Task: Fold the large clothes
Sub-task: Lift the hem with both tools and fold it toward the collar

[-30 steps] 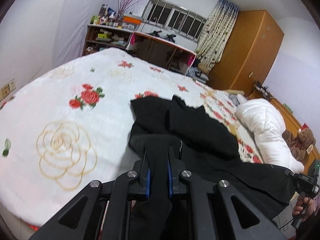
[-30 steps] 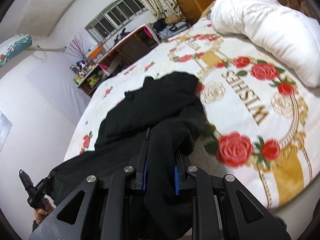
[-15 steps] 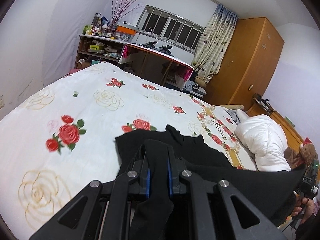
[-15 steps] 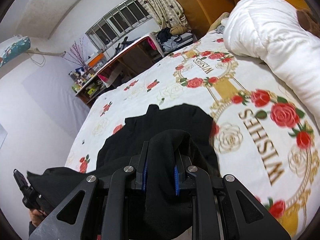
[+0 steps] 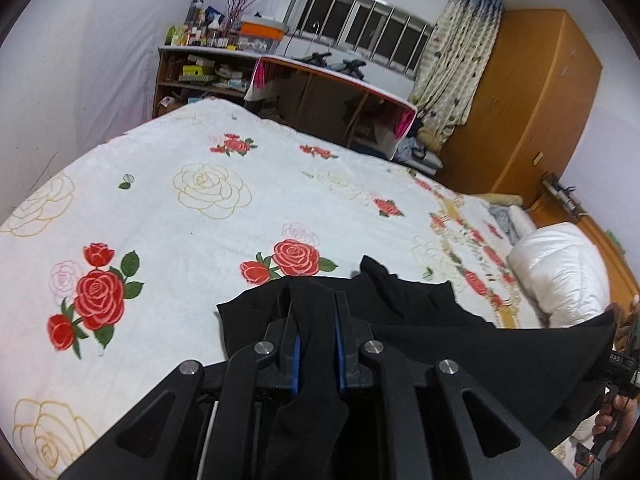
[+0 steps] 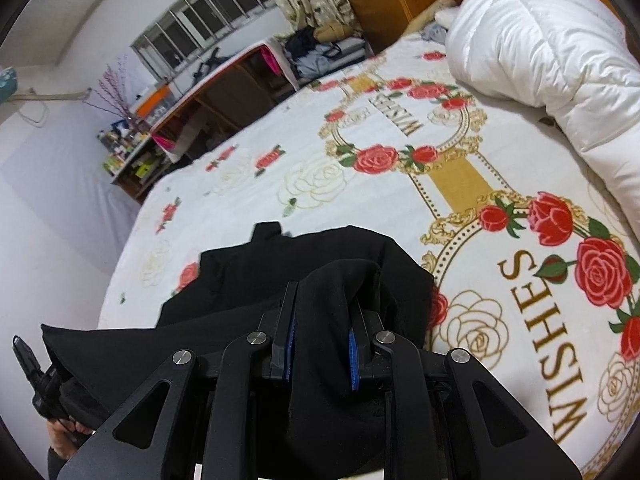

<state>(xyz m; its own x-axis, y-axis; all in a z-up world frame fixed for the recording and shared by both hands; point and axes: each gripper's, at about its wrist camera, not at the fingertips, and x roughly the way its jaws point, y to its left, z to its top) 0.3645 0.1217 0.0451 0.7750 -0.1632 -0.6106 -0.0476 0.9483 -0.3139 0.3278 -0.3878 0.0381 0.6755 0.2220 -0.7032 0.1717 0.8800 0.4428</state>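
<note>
The left claw (image 5: 316, 320) pinches a black garment (image 5: 420, 320) above the rose-printed bedspread (image 5: 180, 220).

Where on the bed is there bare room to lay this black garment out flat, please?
The widest free patch is the bedspread between the black garment and the shelf-side edge. The stretch around the gold "WISHES" print is also bare. It is crowded toward the white duvet.

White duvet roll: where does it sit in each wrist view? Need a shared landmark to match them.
Left wrist: white duvet roll at the right edge, mid-height, beyond the black garment.
Right wrist: white duvet roll fills the upper right corner.
Shared landmark: the barred window on the far wall.
</note>
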